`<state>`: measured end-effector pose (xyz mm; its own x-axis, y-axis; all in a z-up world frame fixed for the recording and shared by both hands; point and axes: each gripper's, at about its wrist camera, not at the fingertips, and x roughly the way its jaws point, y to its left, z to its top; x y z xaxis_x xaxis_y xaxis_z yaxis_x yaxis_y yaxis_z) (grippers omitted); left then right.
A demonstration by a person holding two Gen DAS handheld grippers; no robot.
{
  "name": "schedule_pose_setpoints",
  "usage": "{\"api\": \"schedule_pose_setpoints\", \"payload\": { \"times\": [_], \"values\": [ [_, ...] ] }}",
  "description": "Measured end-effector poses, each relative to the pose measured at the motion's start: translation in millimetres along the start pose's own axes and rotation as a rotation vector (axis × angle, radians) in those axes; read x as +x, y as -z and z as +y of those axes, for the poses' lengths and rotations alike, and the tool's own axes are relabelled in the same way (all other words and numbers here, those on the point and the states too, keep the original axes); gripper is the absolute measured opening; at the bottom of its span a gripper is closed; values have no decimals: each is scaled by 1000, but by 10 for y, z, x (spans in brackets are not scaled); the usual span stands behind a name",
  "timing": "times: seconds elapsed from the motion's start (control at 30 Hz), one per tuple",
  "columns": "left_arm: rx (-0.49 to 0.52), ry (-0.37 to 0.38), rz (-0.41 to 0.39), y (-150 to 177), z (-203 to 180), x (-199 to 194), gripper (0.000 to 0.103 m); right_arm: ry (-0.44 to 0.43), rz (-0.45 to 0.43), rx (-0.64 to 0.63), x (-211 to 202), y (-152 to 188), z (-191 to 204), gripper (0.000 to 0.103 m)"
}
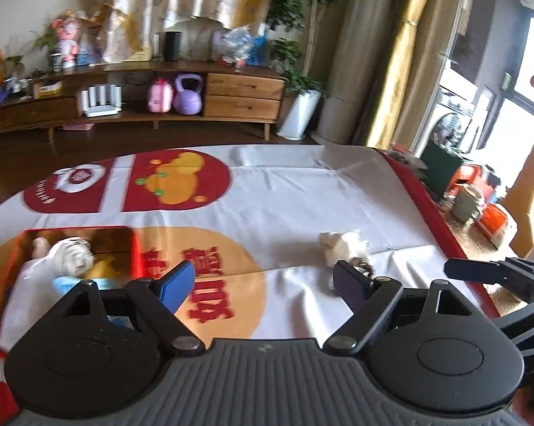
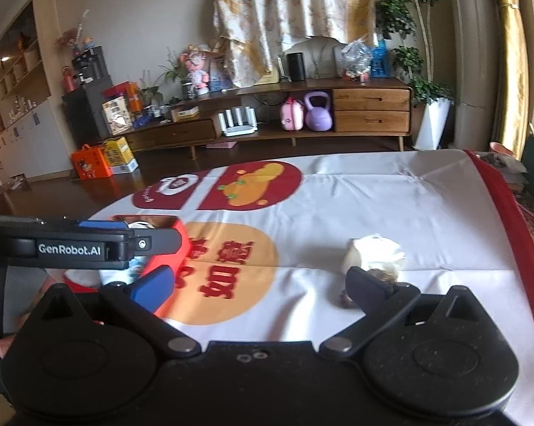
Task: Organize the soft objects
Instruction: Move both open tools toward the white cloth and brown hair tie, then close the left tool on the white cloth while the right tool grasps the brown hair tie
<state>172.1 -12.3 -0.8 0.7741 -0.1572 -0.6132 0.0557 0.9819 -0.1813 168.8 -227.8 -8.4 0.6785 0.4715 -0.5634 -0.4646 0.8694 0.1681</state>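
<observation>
A red box (image 1: 135,248) stands on the table at the left and holds several soft toys, among them a white plush (image 1: 71,257) and a blue one (image 1: 66,284). In the right wrist view the same red box (image 2: 176,245) shows behind the other gripper's arm. A small white plush toy (image 1: 341,248) with a brown part lies loose on the cloth to the right; the white plush toy (image 2: 375,252) sits just beyond my right finger. My left gripper (image 1: 267,284) is open and empty above the orange circle. My right gripper (image 2: 263,287) is open wide and empty.
A white tablecloth (image 1: 284,206) with red and orange prints covers the table; its red edge (image 1: 437,220) runs along the right side. Beyond it are dark floor, a wooden sideboard (image 2: 338,106), plants and curtains. Boxes and a pot (image 1: 469,200) stand on the floor at the right.
</observation>
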Motion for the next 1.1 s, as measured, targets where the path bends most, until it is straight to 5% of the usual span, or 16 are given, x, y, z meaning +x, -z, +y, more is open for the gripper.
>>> {"api": "schedule_pose_setpoints", "payload": {
  "times": [0.47,1.1],
  "values": [
    [140,42,90,-167,-670,909,85,122,25,-52,320,233,-626,103],
    [161,82,223,-273,-1066,2118,85,107,119,-14,1080,323,-980,99]
  ]
}}
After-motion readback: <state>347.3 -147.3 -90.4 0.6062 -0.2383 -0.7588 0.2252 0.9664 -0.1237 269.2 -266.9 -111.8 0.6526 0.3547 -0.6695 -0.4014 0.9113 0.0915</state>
